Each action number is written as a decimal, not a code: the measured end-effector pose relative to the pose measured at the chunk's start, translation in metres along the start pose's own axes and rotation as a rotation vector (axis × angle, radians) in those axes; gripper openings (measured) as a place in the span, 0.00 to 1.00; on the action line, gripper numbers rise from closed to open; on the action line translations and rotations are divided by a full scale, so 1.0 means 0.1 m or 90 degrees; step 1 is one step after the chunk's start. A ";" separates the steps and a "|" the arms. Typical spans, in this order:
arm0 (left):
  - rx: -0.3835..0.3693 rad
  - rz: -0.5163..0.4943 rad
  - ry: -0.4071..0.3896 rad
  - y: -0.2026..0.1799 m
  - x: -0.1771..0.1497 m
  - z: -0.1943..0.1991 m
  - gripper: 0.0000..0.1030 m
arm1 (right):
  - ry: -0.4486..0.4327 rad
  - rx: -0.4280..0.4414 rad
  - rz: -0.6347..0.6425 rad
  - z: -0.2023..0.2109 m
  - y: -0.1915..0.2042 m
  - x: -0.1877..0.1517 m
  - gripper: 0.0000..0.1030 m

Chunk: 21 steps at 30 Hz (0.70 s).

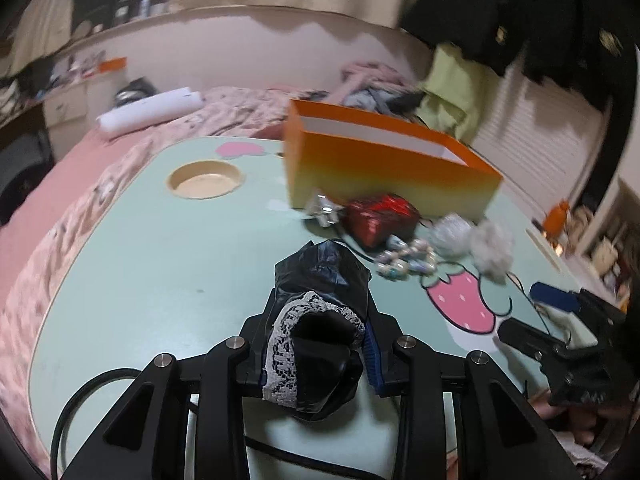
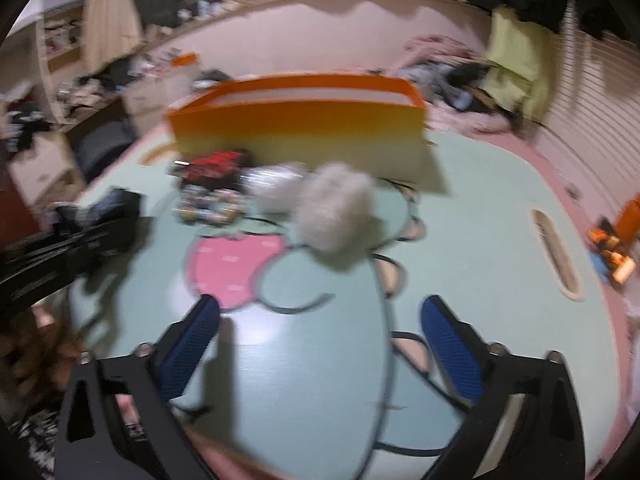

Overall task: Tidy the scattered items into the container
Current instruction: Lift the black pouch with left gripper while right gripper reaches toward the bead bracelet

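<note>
The left gripper (image 1: 320, 320) was pinching a black bundle (image 1: 320, 280) with a white lace edge, its jaws pressed in on both sides of the cloth, which bulged up and forward out of the grip above the table (image 1: 160, 264). Only the left wrist view showed this closely; in the right wrist view the same gripper (image 2: 100, 216) sat at the left edge as a dark blur, and the grip could not be read there.

The right gripper (image 2: 320, 320) had its jaws spread wide with nothing between the blue pads (image 2: 188, 344), only bare table below. In the left wrist view it showed at the right edge (image 1: 560, 340).

Ahead of both lay the scattered items: a red foil packet (image 1: 380, 220), a bead bracelet (image 1: 408, 264), a silver crumpled piece (image 1: 324, 208), a pale crumpled wad (image 1: 452, 232) and a white fluffy ball (image 1: 494, 248), all near the front wall of the orange box (image 1: 384, 168). The ball (image 2: 336, 212) was nearest the right gripper, beyond its tips and apart from them.

The left view alone showed the round cup recess (image 1: 206, 180) in the table and the box's white inside. The right view alone showed the long slot (image 2: 554, 252) near the table's right edge.
</note>
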<state>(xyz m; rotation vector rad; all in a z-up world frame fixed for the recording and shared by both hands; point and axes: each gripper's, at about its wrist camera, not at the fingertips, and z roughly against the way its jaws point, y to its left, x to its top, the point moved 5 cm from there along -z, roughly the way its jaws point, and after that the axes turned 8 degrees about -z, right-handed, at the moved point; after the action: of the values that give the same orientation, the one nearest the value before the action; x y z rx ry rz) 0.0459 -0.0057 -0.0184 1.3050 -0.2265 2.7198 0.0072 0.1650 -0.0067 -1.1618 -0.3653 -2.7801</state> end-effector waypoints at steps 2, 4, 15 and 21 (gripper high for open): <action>0.007 0.008 -0.006 0.03 -0.01 0.02 0.32 | -0.019 0.023 0.045 0.06 0.17 0.03 0.84; 0.012 0.008 -0.010 0.03 -0.01 0.02 0.32 | -0.023 0.055 0.099 0.08 0.37 0.05 0.82; 0.020 0.011 -0.020 0.07 -0.01 0.05 0.32 | 0.046 0.135 0.089 -0.43 0.82 0.51 0.65; 0.012 0.007 -0.014 0.06 -0.02 0.02 0.32 | 0.082 0.074 0.099 -0.74 0.88 0.58 0.57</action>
<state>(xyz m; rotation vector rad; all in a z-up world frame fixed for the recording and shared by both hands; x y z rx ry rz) 0.0482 -0.0119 -0.0193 1.3435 -0.2099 2.7241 -0.0675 0.0603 -0.0001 -0.9370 -0.3981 -2.6435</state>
